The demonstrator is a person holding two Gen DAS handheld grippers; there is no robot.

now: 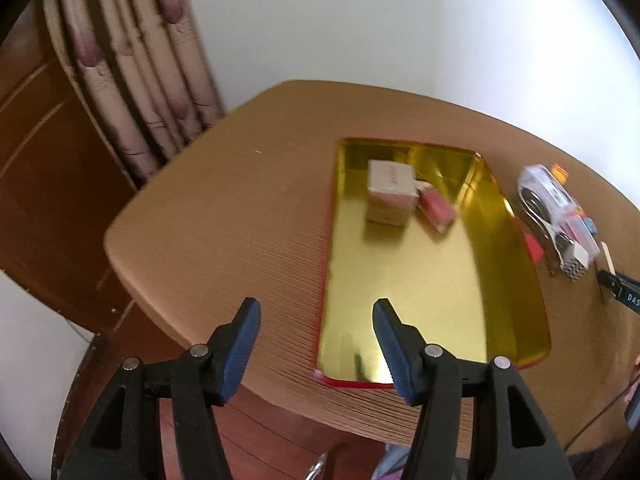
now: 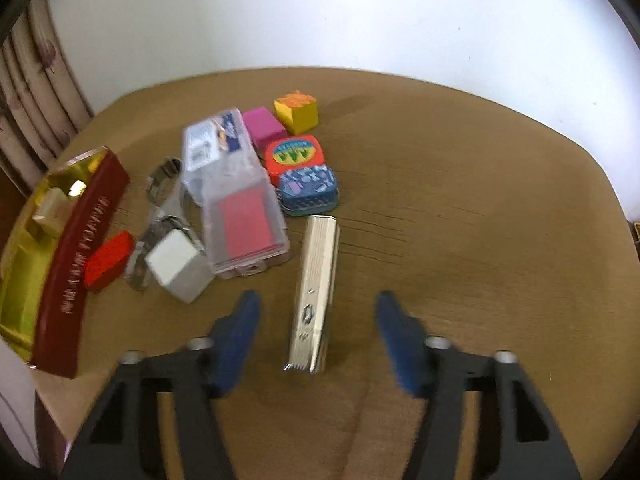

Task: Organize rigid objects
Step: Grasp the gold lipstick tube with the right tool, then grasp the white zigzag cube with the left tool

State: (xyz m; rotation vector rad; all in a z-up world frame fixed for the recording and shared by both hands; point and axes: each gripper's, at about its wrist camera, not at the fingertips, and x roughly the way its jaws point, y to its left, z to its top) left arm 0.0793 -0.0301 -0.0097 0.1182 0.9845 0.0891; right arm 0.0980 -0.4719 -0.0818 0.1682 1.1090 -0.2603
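Observation:
A red tin with a gold inside [image 1: 420, 292] lies on the brown table; a cream box [image 1: 390, 190] and a small pink box [image 1: 436, 208] lie in its far end. My left gripper [image 1: 316, 320] is open and empty above the tin's near left edge. My right gripper [image 2: 318, 312] is open and empty, its fingers either side of a silver trimmer [image 2: 316, 280] lying on the table. The tin [image 2: 76, 256] also shows at the left of the right wrist view.
Left of the trimmer lie a clear plastic case [image 2: 236, 196], a white cube [image 2: 178, 266], a red block [image 2: 108, 260] and a metal watch band [image 2: 162, 178]. Behind are pink [image 2: 264, 126], yellow [image 2: 296, 110], orange [image 2: 294, 156] and blue [image 2: 310, 188] pieces. A curtain [image 1: 132, 80] hangs at the back left.

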